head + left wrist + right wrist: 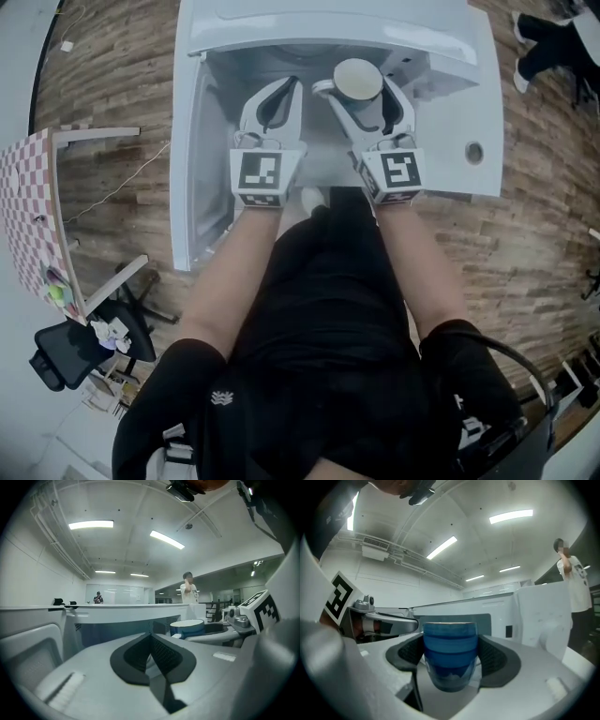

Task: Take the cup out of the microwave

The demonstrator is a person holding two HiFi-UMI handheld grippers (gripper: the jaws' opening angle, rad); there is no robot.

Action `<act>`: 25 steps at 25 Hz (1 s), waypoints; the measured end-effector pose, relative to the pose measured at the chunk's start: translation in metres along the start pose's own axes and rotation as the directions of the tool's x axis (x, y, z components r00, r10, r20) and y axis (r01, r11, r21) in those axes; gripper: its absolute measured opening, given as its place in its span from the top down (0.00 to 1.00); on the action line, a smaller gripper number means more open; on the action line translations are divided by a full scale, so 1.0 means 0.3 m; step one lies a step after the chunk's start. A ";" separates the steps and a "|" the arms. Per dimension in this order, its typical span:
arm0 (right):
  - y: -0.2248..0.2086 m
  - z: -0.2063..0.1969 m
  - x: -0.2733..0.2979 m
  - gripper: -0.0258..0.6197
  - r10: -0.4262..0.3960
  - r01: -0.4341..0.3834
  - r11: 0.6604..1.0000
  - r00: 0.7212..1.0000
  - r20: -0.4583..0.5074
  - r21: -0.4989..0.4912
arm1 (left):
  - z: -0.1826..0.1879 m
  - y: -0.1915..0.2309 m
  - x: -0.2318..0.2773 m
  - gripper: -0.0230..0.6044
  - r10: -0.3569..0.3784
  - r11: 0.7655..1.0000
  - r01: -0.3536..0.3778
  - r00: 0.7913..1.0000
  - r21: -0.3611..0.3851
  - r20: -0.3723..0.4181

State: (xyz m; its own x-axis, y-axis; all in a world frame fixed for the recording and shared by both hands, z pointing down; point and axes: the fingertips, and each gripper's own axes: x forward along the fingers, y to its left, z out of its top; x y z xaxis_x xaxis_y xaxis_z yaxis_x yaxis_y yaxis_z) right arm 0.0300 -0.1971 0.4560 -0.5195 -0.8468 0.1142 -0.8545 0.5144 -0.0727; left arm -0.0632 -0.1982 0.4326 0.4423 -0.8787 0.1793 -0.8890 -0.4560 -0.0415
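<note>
Now right gripper (451, 660) clamps blue cup (450, 641); left gripper (151, 654) jaws meet.

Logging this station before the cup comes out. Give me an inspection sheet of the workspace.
Surface: white microwave, door swung open to the left; what it stands on is hidden.
Job's things: blue cup, upright, between the jaws of the right gripper at the microwave's opening.
Clutter: nothing seen.
Grippers: right gripper shut on the cup; left gripper shut, nothing between its jaws.
Cables: thin cable on the floor at left; black cable by the person's right side.
Surroundings: wood-plank floor, checkered table, a person standing far off.
</note>
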 end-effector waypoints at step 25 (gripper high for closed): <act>-0.204 0.238 -0.324 0.40 -0.146 0.146 0.989 0.989 0.021 -0.003 | 0.223 -0.154 -0.031 0.96 -0.119 0.993 0.118 0.992 0.026 0.048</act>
State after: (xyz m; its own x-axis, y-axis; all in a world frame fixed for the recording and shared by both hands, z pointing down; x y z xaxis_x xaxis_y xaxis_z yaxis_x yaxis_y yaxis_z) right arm 0.1331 -0.1558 0.3786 -0.3887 -0.9156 0.1032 -0.9213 0.3853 -0.0521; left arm -0.0181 -0.1784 0.3671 0.5505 -0.8238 0.1354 -0.8271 -0.5602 -0.0456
